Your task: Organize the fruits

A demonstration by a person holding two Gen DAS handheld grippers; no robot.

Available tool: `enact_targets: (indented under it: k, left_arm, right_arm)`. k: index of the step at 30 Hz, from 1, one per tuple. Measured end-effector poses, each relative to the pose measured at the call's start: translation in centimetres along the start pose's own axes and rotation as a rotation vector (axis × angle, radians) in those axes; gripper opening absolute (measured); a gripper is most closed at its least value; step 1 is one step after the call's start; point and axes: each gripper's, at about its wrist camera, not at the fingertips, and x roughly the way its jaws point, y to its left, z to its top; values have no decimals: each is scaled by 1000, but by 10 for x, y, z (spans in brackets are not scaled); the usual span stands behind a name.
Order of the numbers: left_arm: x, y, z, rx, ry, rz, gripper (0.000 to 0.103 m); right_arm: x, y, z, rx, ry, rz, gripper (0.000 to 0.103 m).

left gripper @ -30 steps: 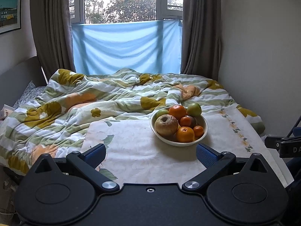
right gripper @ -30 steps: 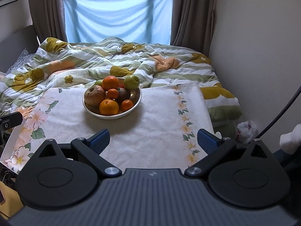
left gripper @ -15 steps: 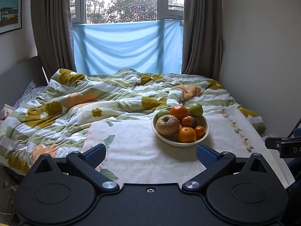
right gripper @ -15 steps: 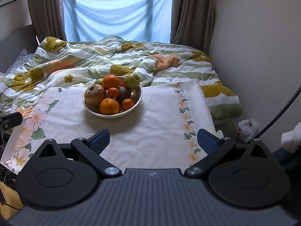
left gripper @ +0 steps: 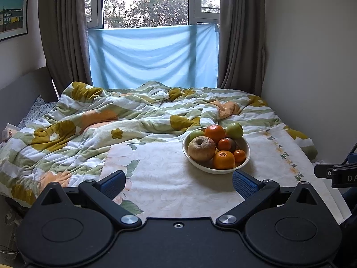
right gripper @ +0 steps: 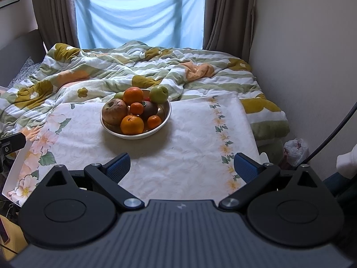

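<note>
Bed (left gripper: 111, 120) fills the far part of the room, covered by a rumpled green-striped quilt (right gripper: 107, 69) with mustard flowers. Desk (right gripper: 191, 138), under a floral cloth, stands at the bed's near side.

White bowl (right gripper: 164, 124) sits on the desk toward its far edge, left of centre in the right wrist view, well clear of both tools. Bowl is heaped with fruit: wrinkled brown apple (right gripper: 115, 111) at the left rim, large orange (right gripper: 132, 124) at the near rim, second orange (right gripper: 133, 95) on top at the back, green apple (right gripper: 158, 93) at the far right rim. Small tangerines (right gripper: 154, 121) and a dark fruit (right gripper: 149, 109) lie among them.

Left tool (left gripper: 178, 183): jaws spread wide, empty, above the desk's near edge. Right tool (right gripper: 181, 166): jaws likewise wide apart, empty, over the near edge.
</note>
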Motion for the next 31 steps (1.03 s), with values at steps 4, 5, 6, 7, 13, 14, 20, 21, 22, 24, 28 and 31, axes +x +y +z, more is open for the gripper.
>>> enact_targets:
  k: [4, 5, 6, 7, 13, 14, 20, 21, 22, 24, 28, 31]
  left_arm:
    - [1, -1, 0, -2, 1, -2, 103]
    - [1, -1, 0, -1, 1, -3, 103]
    - [1, -1, 0, 0, 1, -2, 103]
    - [1, -1, 0, 1, 1, -2, 103]
    - [1, -3, -1, 11, 1, 2, 103]
    - [1, -3, -1, 14, 0, 4, 103]
    - [-2, -4, -1, 28, -15, 32, 103]
    - [-2, -4, -1, 32, -19, 38, 103]
    - [-3, -4, -1, 33, -19, 44, 103]
    - [-3, -3, -2, 33, -18, 46, 103]
    - [-3, 1, -3, 14, -11, 19, 103]
    - [-5, 3, -4, 3, -10, 10, 103]
  right_arm:
    - [0, 0, 0, 1, -1, 1, 103]
    - [0, 0, 1, 1, 1, 1, 103]
    - [0, 0, 0, 2, 1, 1, 103]
    - [0, 0, 0, 1, 1, 1, 103]
    - [0, -1, 1, 2, 2, 2, 103]
    - [1, -1, 1, 2, 2, 2, 103]
    - [0, -2, 2, 4, 2, 4, 103]
    - [0, -1, 1, 4, 1, 4, 103]
    - [0, -1, 1, 4, 1, 4, 103]
    - [1, -1, 1, 6, 2, 5, 103]
    - [0, 0, 0, 7, 1, 4, 103]
    - [1, -2, 2, 7, 3, 5, 103]
